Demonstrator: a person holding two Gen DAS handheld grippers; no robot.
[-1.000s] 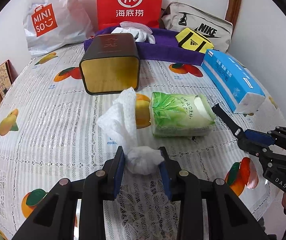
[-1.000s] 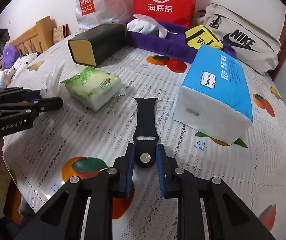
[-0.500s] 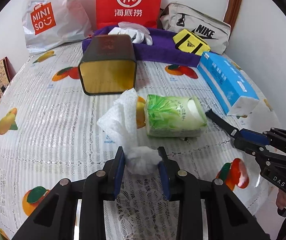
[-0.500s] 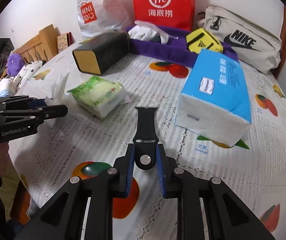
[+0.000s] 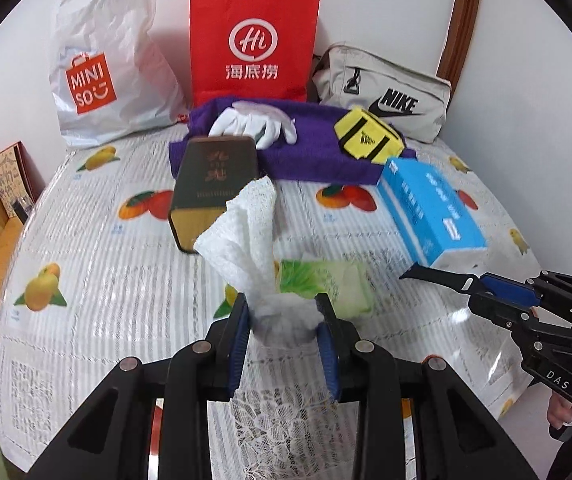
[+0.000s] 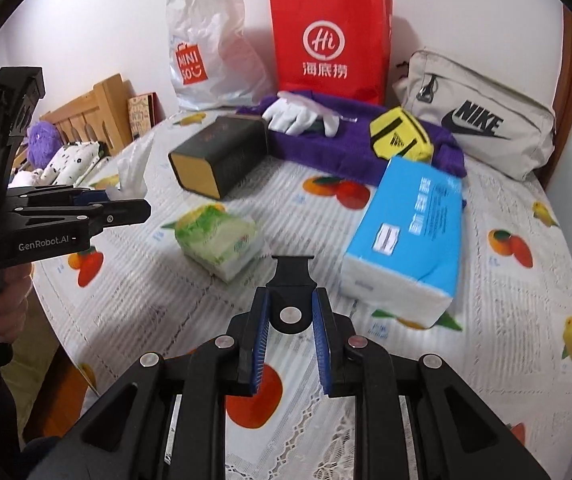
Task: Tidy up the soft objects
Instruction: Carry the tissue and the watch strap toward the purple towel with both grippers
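Observation:
My left gripper [image 5: 284,318] is shut on a crumpled white paper tissue [image 5: 245,232] and holds it above the table; it also shows in the right wrist view [image 6: 131,168]. My right gripper [image 6: 290,312] is shut on a black watch strap [image 6: 292,280], lifted off the cloth; the strap shows in the left wrist view [image 5: 434,278] too. A green tissue pack [image 6: 219,236] lies on the fruit-print tablecloth [image 6: 506,320] below both grippers. A purple towel [image 5: 306,156] at the back carries white gloves [image 5: 253,122] and a yellow pouch [image 5: 368,136].
A dark tin box [image 5: 213,184] lies on its side mid-table. A blue tissue box [image 5: 430,212] sits to the right. A red paper bag [image 5: 251,44], a white Miniso bag [image 5: 105,64] and a grey Nike bag [image 5: 386,92] stand along the wall.
Both grippers have risen and drawn back from the table. The tissue and the watch strap went up with them. The green pack stayed on the cloth.

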